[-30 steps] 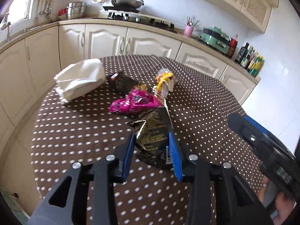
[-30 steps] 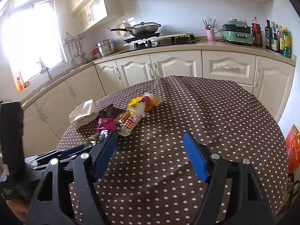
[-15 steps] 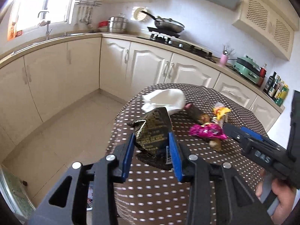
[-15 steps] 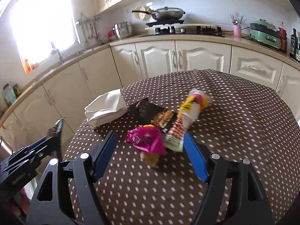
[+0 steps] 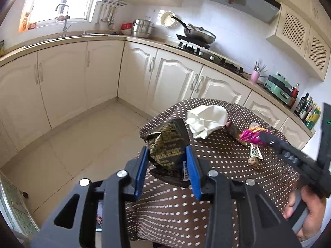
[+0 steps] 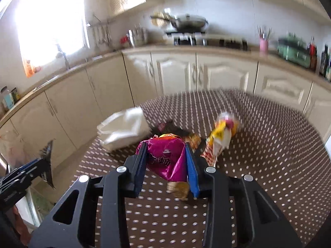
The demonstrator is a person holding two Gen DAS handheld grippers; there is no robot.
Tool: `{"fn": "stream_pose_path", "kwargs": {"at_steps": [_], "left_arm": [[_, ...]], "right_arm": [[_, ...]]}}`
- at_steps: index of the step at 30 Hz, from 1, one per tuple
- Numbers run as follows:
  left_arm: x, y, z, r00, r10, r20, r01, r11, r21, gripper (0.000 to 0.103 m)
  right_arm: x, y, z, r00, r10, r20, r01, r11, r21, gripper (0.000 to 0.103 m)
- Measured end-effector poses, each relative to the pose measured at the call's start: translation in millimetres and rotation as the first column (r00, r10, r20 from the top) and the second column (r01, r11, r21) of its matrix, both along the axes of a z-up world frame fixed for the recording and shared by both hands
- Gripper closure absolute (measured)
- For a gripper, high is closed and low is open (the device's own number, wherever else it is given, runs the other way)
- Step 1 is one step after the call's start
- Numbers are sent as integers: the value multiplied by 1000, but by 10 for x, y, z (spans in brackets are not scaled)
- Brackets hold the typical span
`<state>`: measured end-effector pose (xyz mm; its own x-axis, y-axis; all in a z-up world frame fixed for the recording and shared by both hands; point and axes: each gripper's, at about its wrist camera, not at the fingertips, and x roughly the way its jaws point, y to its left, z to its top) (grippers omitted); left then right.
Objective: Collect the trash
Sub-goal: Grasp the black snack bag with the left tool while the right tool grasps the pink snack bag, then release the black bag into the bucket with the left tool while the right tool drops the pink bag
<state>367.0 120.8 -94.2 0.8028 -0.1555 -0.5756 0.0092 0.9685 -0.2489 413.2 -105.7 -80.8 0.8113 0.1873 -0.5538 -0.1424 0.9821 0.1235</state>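
Home kitchen, cream cabinets [image 5: 175, 76], gas hob [image 5: 206, 51] with pan [image 5: 198, 34], sink tap [image 5: 64, 18], polka-dot table [image 5: 227, 155]

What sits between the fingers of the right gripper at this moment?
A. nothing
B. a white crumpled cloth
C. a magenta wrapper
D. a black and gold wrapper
C: in the right wrist view the right gripper, whose jaws have just been closing, has its blue pads pressed on the magenta wrapper; the black and gold wrapper is held in the left gripper.
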Motion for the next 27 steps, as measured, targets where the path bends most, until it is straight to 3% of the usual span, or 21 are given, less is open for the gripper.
{"fn": "stream_pose_path", "kwargs": {"at_steps": [6,10,13,21,27], "left_arm": [[-229,412,-14,998,66,-2,-66,998,-2,67],[-412,807,-115,990,139,-26,-139,990,14,67],[-536,1107,-264,979,194,-64,-193,981,19,67],[-630,1792,-887,931,300,-209,-308,951,-9,67],[-449,1927,-1365,909,285,-305,-309,951,-32,67]], "right_arm": [[-312,656,174,983,175,58,-176,984,18,70],[-434,1251,80,952,301,47,-302,953,11,70],[-472,1733,-143,922,388,-4,-388,922,10,70],[-397,2531,-829,859,490,-150,-497,868,-9,70],[-224,2717,-1294,851,470,-235,-490,871,-33,70]]}}
